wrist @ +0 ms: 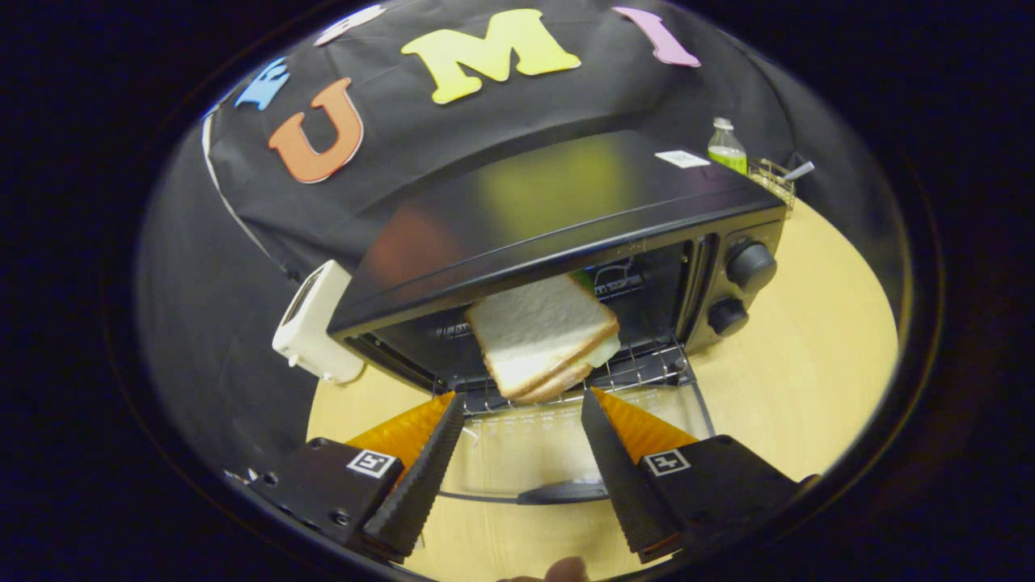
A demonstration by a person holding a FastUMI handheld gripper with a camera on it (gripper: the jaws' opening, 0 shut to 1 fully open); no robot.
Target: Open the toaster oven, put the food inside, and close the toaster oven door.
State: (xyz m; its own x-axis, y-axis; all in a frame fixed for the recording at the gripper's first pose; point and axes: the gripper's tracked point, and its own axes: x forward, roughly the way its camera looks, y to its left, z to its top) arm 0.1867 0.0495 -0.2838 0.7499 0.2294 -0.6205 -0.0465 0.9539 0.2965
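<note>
A black toaster oven [566, 210] stands on the wooden table with its glass door [566, 453] folded down flat toward me. A sandwich of white bread with filling [543, 335] rests on the wire rack [647, 368] in the oven's mouth, its near end sticking out over the rack's front. My gripper [521, 400] is open; its two fingertips sit just short of the sandwich, one on either side, above the lowered door, touching nothing. The door handle [566, 491] lies between the fingers, nearer to me.
A white toaster-like appliance [311, 323] stands left of the oven. Behind the oven on the right are a green bottle [726, 148] and a wire basket [772, 179]. Two knobs [748, 267] sit on the oven's right front. Bare table [808, 339] lies to the right.
</note>
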